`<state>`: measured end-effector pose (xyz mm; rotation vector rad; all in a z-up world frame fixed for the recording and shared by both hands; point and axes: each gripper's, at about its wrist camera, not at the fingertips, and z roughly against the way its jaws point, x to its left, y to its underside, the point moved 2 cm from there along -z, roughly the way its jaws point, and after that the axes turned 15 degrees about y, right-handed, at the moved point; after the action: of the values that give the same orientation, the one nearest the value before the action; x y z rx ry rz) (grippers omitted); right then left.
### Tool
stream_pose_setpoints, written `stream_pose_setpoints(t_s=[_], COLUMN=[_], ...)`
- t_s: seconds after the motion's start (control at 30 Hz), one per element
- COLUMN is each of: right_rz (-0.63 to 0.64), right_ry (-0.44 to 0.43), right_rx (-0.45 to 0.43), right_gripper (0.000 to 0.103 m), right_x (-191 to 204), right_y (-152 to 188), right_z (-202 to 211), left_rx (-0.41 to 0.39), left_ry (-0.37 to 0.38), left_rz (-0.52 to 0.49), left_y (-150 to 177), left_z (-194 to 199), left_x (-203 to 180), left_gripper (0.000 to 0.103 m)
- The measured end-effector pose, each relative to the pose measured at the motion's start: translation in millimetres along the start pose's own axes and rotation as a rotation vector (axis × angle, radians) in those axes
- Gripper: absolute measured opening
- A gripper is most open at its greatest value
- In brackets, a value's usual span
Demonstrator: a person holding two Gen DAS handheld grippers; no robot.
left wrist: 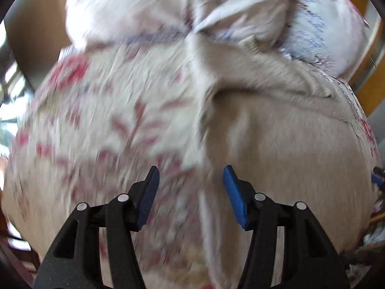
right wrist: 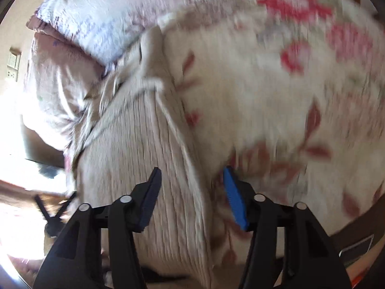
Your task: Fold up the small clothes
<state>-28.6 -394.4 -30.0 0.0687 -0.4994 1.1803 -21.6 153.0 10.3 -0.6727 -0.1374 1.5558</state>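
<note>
A beige ribbed-knit garment (left wrist: 284,159) lies on a floral bedcover (left wrist: 101,120) with red flowers. In the left wrist view the garment fills the right half, with a raised fold running up the middle. My left gripper (left wrist: 191,175) is open and empty, just above the garment's left edge. In the right wrist view the same garment (right wrist: 149,168) lies at lower left on the bedcover (right wrist: 276,96). My right gripper (right wrist: 191,175) is open and empty, straddling the garment's right edge. Both views are motion-blurred.
A pale pillow (left wrist: 320,24) with blue print lies beyond the garment; it also shows in the right wrist view (right wrist: 96,19). A pink quilt (right wrist: 53,77) is bunched at the left. My left gripper's tips (right wrist: 53,214) show at lower left.
</note>
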Motion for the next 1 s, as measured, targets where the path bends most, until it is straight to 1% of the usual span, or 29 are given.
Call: stream_pose_setpoints(t_s=[0.03, 0.07, 0.1, 0.13, 0.17, 0.2, 0.23, 0.27, 0.3, 0.37, 0.4, 0.5, 0.53, 0.6, 0.67, 0.7, 0.73, 0.77, 0.8, 0.83, 0.87, 0.9, 0.93, 0.97, 1.0], right_rz=[-0.001, -0.004, -0.005, -0.006, -0.003, -0.002, -0.004, 0.0, 0.004, 0.018, 0.023, 0.041, 0.03, 0.009, -0.002, -0.007, -0.015, -0.04, -0.073, -0.122, -0.159, -0.199, -0.231, -0.246, -0.238], right_ry=[-0.034, -0.084, -0.117, -0.167, -0.194, -0.223, -0.26, -0.282, -0.3, -0.336, -0.348, -0.38, -0.407, -0.446, -0.494, -0.506, -0.507, -0.502, -0.488, -0.444, -0.421, -0.396, -0.366, -0.356, -0.349], right_rx=[0.023, 0.073, 0.109, 0.168, 0.204, 0.236, 0.265, 0.282, 0.296, 0.294, 0.284, 0.234, 0.205, 0.153, 0.064, 0.002, -0.034, -0.087, -0.132, -0.176, -0.191, -0.19, -0.18, -0.179, -0.179], right_gripper=[0.051, 0.047, 0.042, 0.036, 0.033, 0.03, 0.024, 0.021, 0.013, 0.01, 0.009, 0.008, 0.008, 0.008, 0.008, 0.008, 0.008, 0.008, 0.008, 0.014, 0.023, 0.053, 0.074, 0.075, 0.077], right_x=[1, 1, -1, -1, 0, 0, 1, 4, 6, 13, 18, 34, 35, 43, 58, 70, 76, 84, 90, 97, 101, 102, 104, 102, 102], right_y=[5, 10, 15, 22, 27, 32, 37, 40, 41, 40, 38, 24, 15, -3, -37, -64, -80, -103, -124, -147, -159, -170, -172, -170, -165], right_z=[0, -3, -5, -10, -13, -15, -16, -17, -17, -15, -14, -11, -8, -3, 4, 6, 6, 4, 1, -7, -14, -22, -27, -28, -28], left_rx=[0.014, -0.002, 0.006, 0.009, 0.022, 0.036, 0.054, 0.067, 0.086, 0.117, 0.148, 0.195, 0.202, 0.162, 0.057, -0.005, -0.062, -0.126, -0.169, -0.199, -0.204, -0.198, -0.188, -0.192, -0.202], left_ry=[0.026, 0.049, 0.087, 0.126, 0.181, 0.23, 0.267, 0.282, 0.299, 0.326, 0.35, 0.391, 0.42, 0.493, 0.547, 0.568, 0.584, 0.594, 0.583, 0.547, 0.52, 0.504, 0.495, 0.467, 0.451], left_rz=[0.035, 0.053, 0.072, 0.085, 0.105, 0.131, 0.145, 0.149, 0.158, 0.178, 0.197, 0.205, 0.198, 0.182, 0.165, 0.171, 0.182, 0.204, 0.227, 0.257, 0.281, 0.312, 0.355, 0.394, 0.408], left_y=[11, 20, 27, 32, 38, 44, 51, 56, 61, 66, 67, 62, 55, 28, -21, -48, -72, -101, -124, -146, -160, -169, -173, -171, -165], left_z=[2, 8, 10, 13, 15, 16, 18, 19, 19, 18, 14, 10, 9, 9, 13, 13, 12, 8, 0, -12, -22, -31, -37, -40, -38], left_x=[6, 7, 6, 3, -1, -3, -4, -7, -10, -12, -11, -12, -14, -17, -13, -9, -4, 2, 7, 13, 16, 20, 26, 33, 39], left_gripper=[0.055, 0.055, 0.055, 0.053, 0.051, 0.046, 0.041, 0.039, 0.031, 0.024, 0.01, 0.009, 0.008, 0.008, 0.008, 0.008, 0.008, 0.009, 0.013, 0.015, 0.017, 0.023, 0.038, 0.05, 0.064])
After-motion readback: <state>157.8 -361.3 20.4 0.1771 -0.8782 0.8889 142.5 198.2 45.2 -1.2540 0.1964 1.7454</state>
